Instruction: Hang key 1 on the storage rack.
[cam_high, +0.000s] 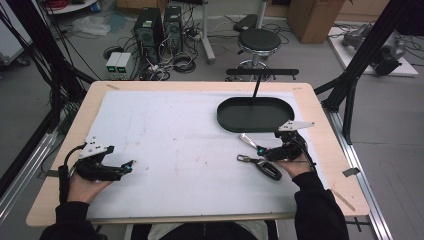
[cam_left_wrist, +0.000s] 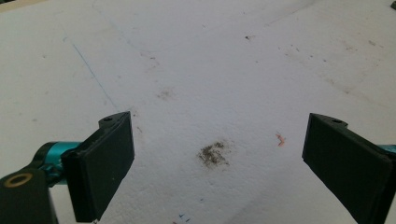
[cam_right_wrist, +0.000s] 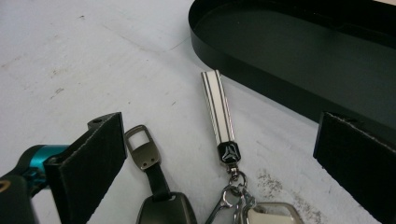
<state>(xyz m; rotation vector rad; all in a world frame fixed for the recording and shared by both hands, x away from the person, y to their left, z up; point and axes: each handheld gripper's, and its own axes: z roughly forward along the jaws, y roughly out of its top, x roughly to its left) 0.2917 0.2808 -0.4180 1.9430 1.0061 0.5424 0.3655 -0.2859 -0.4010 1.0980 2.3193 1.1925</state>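
The right gripper (cam_high: 261, 149) hovered with its jaws spread wide over a bunch of keys (cam_right_wrist: 233, 186) lying on the white mat (cam_high: 170, 135), just near of the black oval tray (cam_high: 255, 114). The step in hand looked like the approach for a pick-up: nothing was grasped yet. In the right gripper view a striped metal fob (cam_right_wrist: 219, 114) pointed toward the tray wall, and a dark car key (cam_right_wrist: 159, 196) lay beside it, close to one jaw. The next move probably called for lowering the jaws around the ring or fob and closing them, then carrying the bunch over the tray rim.

The left gripper (cam_high: 127, 166) rested at the near left, jaws released and holding nothing, above bare stained mat.

The near ends of the keys were cut off, so their number could not be told.
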